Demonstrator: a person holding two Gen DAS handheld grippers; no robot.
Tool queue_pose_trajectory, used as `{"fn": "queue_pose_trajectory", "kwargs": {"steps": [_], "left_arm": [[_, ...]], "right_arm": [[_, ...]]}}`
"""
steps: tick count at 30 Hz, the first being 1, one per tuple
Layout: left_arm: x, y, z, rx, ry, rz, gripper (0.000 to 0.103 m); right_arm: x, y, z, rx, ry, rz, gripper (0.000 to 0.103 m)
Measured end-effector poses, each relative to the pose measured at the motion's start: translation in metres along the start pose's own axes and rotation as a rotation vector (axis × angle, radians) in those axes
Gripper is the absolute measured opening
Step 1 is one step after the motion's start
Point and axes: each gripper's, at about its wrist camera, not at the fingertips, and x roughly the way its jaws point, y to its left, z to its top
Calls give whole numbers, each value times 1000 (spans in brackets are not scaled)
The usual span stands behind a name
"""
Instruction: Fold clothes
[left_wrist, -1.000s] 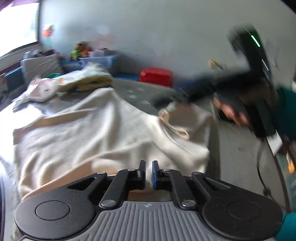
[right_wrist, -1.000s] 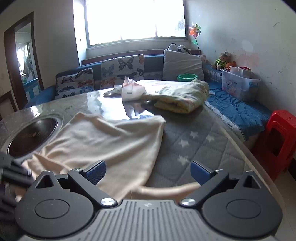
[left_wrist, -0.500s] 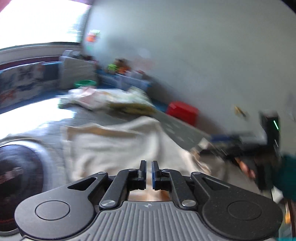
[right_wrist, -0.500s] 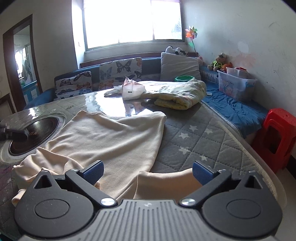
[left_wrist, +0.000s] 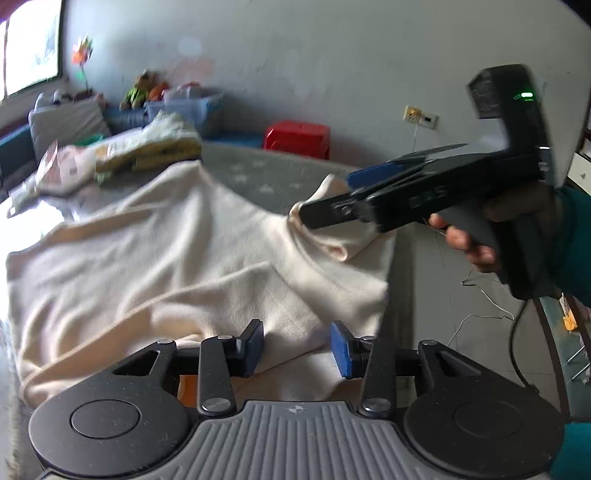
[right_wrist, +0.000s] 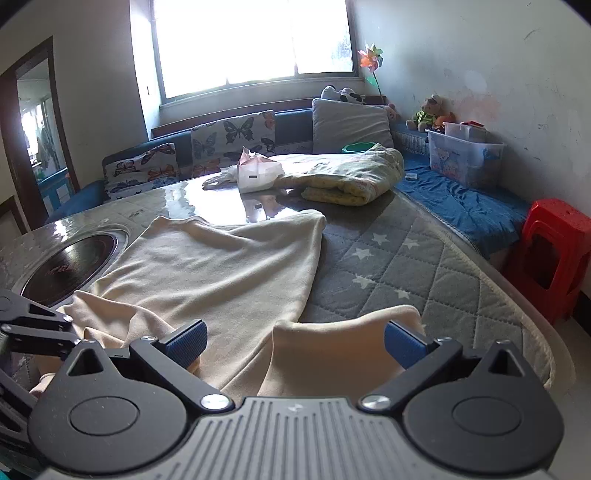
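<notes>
A cream garment (left_wrist: 184, 258) lies spread over the grey star-quilted table cover (right_wrist: 388, 266). My left gripper (left_wrist: 297, 345) hovers at the garment's near edge. Its jaws are opening, and a ridge of cream cloth sits loosely between the blue pads (left_wrist: 255, 343) without being pressed. My right gripper (right_wrist: 295, 339) is open wide over a folded-back flap of the garment (right_wrist: 340, 354) at the near right corner. In the left wrist view the right gripper (left_wrist: 325, 195), held by a hand (left_wrist: 469, 240), sits at the bunched sleeve end (left_wrist: 332, 240).
A folded yellow blanket (right_wrist: 351, 181) and a white plastic bag (right_wrist: 258, 171) lie at the table's far end. A round dark hotplate (right_wrist: 70, 258) is set into the table on the left. A red stool (right_wrist: 554, 254) and a clear storage box (right_wrist: 465, 155) stand along the right wall.
The left gripper's jaws have gone from shut to parted, and its view swung left and came back. The right gripper stayed open and sits a little lower over the flap.
</notes>
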Motion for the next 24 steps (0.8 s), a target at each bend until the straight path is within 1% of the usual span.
{"fn": "queue_pose_trajectory", "kwargs": {"steps": [1,2,3,4,5,7,9,13,16,19,21,24], "left_arm": [[1,0,0,3,-6,6,38],[1,0,0,2,-11,7,26],[0,2,0,-8,-16,7,16],[-2,4,0,-23,-21,7,14],[-5,7,0,-41,-31,18,9],[-18,20,-1,-97,-80,60,7],[-38,39,-1,-181,-145,121,6],[-91,84,-9,-374,-290,300,6],[-134,117,-24,-514,-378,443,6],[-170,137,-47,-603,-421,585,6],[-186,148,-64,-648,-425,662,6],[-203,160,-85,-699,-416,760,5]], "right_arm": [[0,0,-1,3,0,2,103],[0,1,-1,3,0,4,103],[0,1,-1,2,0,5,103],[0,2,-1,0,-1,6,103],[0,3,-1,-2,-2,8,103],[0,4,-1,-6,-5,10,103],[0,6,0,-10,-8,15,103],[2,15,1,-38,-12,30,103],[5,29,1,-83,-15,67,103],[12,44,-1,-127,5,106,103],[22,55,-6,-154,34,132,103],[38,70,-11,-173,75,136,103]]}}
